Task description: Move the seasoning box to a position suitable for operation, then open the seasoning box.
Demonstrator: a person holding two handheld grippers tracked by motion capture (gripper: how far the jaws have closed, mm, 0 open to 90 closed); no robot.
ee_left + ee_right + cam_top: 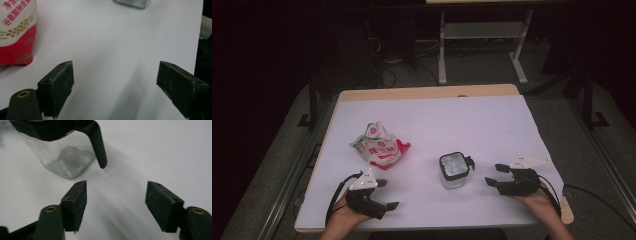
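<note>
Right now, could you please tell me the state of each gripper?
Left gripper: open, nothing between its jaws.
Right gripper: open, holding nothing, close beside the jar.

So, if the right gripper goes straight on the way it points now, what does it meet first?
Most likely the clear jar, probably at its black handle. The right gripper is open, with nothing between its fingers, and the jar stands slightly left of its line.
</note>
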